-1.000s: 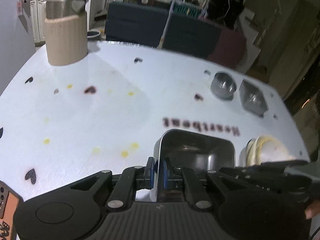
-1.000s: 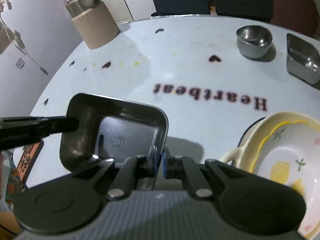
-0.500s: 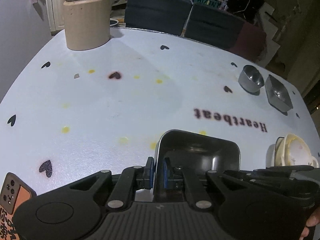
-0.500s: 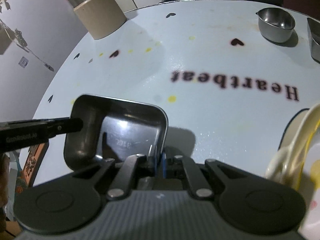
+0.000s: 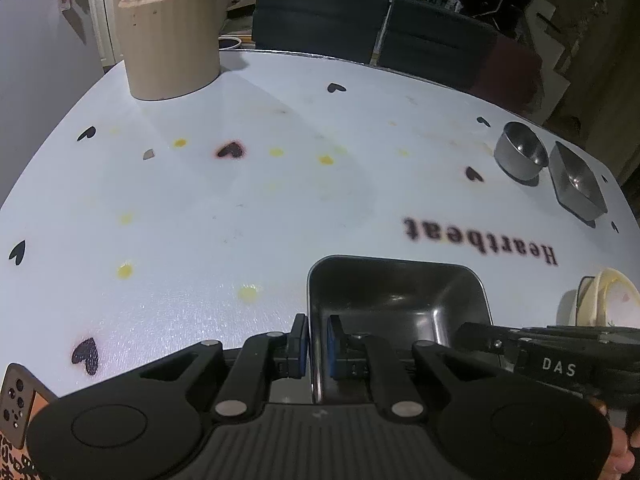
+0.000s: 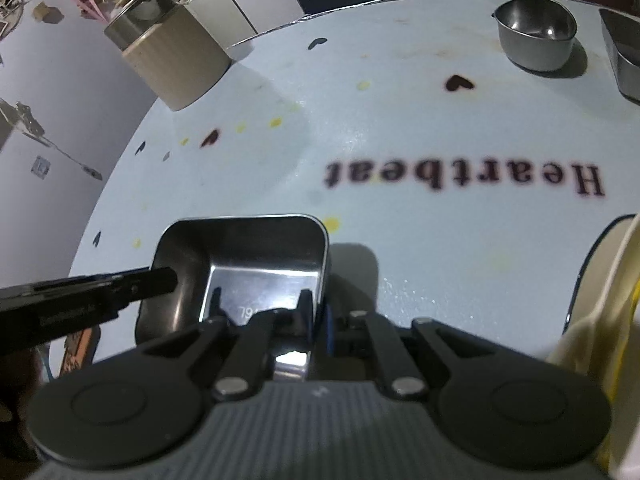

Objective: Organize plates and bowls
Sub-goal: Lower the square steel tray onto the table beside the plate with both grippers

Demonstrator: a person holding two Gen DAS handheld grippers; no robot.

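Note:
A rectangular steel tray (image 5: 396, 300) (image 6: 248, 256) is held low over the white table (image 5: 240, 208), casting a shadow on the cloth to its right. My left gripper (image 5: 317, 350) is shut on the tray's left wall, one blue pad inside and one outside. My right gripper (image 6: 320, 328) is shut on the right wall in the same way. Each gripper shows in the other's view: the right one (image 5: 540, 344) at the tray's right side, the left one (image 6: 100, 292) at its left. A cream bowl with a yellow rim (image 5: 612, 300) (image 6: 612, 300) stands just right of the tray.
A round steel bowl (image 5: 520, 154) (image 6: 536, 34) and a small square steel dish (image 5: 578, 188) (image 6: 624, 56) stand at the far right. A beige canister holding a steel pot (image 5: 170, 40) (image 6: 176, 64) is at the far left. Dark chairs (image 5: 320, 12) line the far edge.
Both grippers have carried the tray to the left, away from the cream bowl, which has slid toward the right edge of the right wrist view. Both stay shut on the tray.

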